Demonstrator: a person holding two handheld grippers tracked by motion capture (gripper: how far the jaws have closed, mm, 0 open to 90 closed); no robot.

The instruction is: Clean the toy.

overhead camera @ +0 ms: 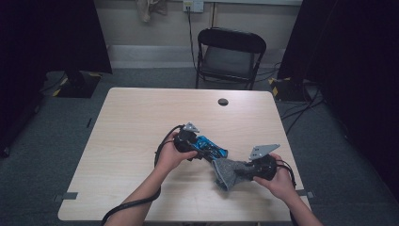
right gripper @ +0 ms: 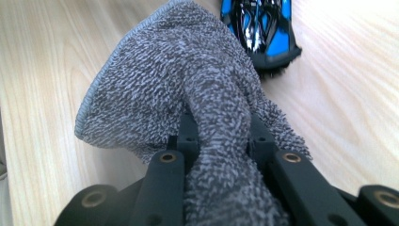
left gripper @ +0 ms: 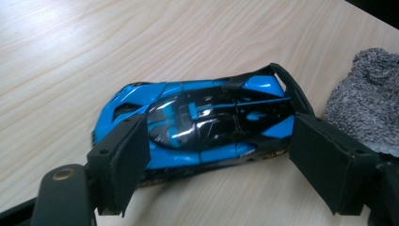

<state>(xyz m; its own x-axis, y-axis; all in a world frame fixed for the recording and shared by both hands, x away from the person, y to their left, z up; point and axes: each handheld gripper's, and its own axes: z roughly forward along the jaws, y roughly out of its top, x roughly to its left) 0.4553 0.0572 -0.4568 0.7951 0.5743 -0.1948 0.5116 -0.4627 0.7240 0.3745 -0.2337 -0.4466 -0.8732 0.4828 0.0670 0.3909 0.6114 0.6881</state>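
Note:
A blue and black toy car (left gripper: 197, 117) lies on the wooden table (overhead camera: 141, 113), with the jaws of my left gripper (left gripper: 219, 125) closed against its two ends. From above, the car (overhead camera: 211, 148) sits just right of the left gripper (overhead camera: 200, 146). A grey terry cloth (right gripper: 164, 70) is bunched between the jaws of my right gripper (right gripper: 221, 125), which is shut on it. The cloth (overhead camera: 228, 172) hangs from the right gripper (overhead camera: 244, 172) and rests beside the car's rear end (right gripper: 261, 28). Its edge (left gripper: 367, 99) lies right of the left gripper's jaw.
A small dark round cap (overhead camera: 223, 101) sits in the tabletop near the far edge. A black folding chair (overhead camera: 230, 52) stands behind the table. Dark panels flank both sides, and cables run over the floor at the right.

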